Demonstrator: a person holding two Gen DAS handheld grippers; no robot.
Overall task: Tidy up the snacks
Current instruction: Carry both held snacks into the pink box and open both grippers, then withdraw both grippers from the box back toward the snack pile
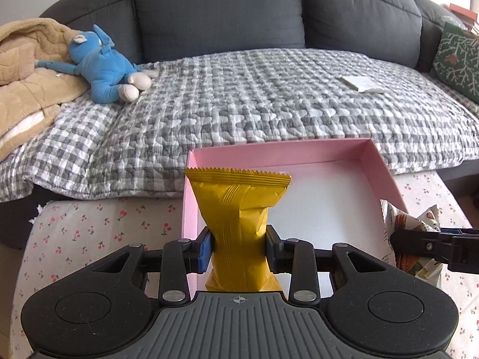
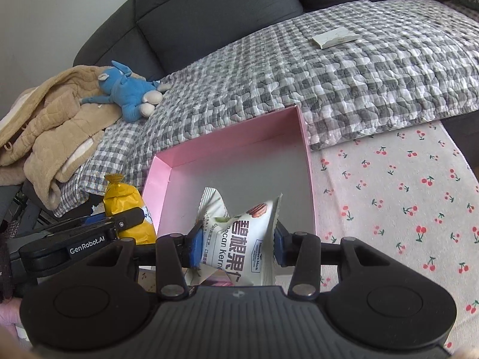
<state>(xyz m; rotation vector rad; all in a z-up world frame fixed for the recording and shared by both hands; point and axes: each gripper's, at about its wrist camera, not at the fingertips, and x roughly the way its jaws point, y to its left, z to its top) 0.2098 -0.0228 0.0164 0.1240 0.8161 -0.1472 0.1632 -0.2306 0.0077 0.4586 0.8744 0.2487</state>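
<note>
Left gripper [image 1: 239, 246] clamped on yellow snack packet [image 1: 241, 209] — packet upright, pinched at waist, held at left wall of pink box [image 1: 380, 161]. Right gripper [image 2: 236, 240] clamped on white pecan packet [image 2: 239, 239], tilted, over box's near edge. Box sits on cherry-print cloth [image 2: 404, 194], against checkered quilt [image 1: 254, 98]. Blue plush toy [image 1: 101, 68] lies on quilt's left side.

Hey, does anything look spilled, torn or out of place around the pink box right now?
Nothing stands out. The pink box sits open and upright, and both snack packets look intact, nothing spilled.
</note>
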